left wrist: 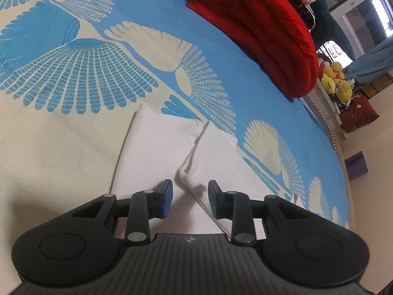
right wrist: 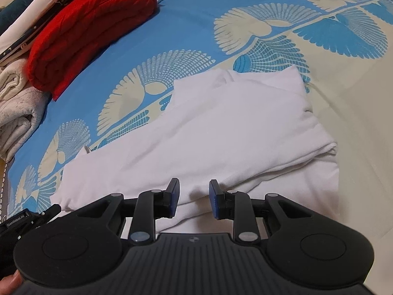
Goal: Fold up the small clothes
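A white garment (left wrist: 157, 152) lies partly folded on the blue and cream bedspread (left wrist: 73, 73). In the left wrist view a folded edge runs down its middle. My left gripper (left wrist: 190, 198) is open just above the garment's near end, a rolled cuff between its blue pads, not gripped. In the right wrist view the same garment (right wrist: 221, 127) lies flat with side parts folded over. My right gripper (right wrist: 194, 200) is open over its near edge, holding nothing.
A folded red quilt (left wrist: 265, 32) lies at the bed's far side, also in the right wrist view (right wrist: 81, 29). A grey-white blanket (right wrist: 17, 103) lies beside it. Yellow plush toys (left wrist: 336, 81) sit past the bed edge. The other gripper's tip (right wrist: 29, 217) shows at left.
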A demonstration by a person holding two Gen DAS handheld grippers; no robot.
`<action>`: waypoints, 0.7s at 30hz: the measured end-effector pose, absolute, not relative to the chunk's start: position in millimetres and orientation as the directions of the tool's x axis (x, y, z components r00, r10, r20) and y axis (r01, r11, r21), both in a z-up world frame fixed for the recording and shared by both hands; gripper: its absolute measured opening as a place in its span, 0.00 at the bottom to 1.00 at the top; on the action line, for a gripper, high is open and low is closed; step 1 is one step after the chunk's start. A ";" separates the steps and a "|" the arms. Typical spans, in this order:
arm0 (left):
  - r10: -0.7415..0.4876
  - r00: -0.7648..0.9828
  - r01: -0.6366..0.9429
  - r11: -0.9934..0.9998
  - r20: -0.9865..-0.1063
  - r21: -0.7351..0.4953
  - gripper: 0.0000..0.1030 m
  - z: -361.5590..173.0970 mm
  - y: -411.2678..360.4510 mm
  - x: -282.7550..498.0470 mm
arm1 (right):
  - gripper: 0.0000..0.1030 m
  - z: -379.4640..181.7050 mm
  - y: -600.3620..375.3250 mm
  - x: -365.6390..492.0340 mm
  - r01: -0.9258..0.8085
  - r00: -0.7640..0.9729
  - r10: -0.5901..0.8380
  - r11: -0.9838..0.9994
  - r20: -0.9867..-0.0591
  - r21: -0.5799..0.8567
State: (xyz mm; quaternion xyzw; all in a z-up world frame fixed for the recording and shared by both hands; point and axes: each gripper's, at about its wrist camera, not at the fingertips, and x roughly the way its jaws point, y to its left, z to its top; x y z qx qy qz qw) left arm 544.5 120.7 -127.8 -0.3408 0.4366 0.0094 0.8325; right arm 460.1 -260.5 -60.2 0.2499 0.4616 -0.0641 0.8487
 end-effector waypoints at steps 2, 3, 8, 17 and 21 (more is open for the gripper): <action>-0.279 0.617 -0.323 0.763 -0.736 -0.560 0.33 -132.4 122.7 549.3 | 0.27 -60.9 -262.5 461.6 0.342 0.563 0.122 0.866 -0.817 0.365; -0.283 0.616 -0.328 0.757 -0.735 -0.565 0.33 -134.8 123.5 551.4 | 0.27 -61.6 -263.5 462.6 0.342 0.561 0.122 0.866 -0.819 0.364; -0.296 0.622 -0.307 0.759 -0.725 -0.574 0.18 -134.9 119.0 557.0 | 0.27 -65.3 -268.9 465.5 0.353 0.552 0.111 0.867 -0.827 0.352; -0.162 0.740 -0.258 0.828 -0.653 -0.498 0.07 -45.8 116.4 511.6 | 0.27 -58.1 -280.0 467.0 0.380 0.571 0.086 0.854 -0.816 0.356; -0.052 0.658 -0.387 0.832 -0.751 -0.398 0.07 -50.2 123.4 482.8 | 0.27 -53.1 -287.4 461.0 0.393 0.587 0.068 0.847 -0.807 0.357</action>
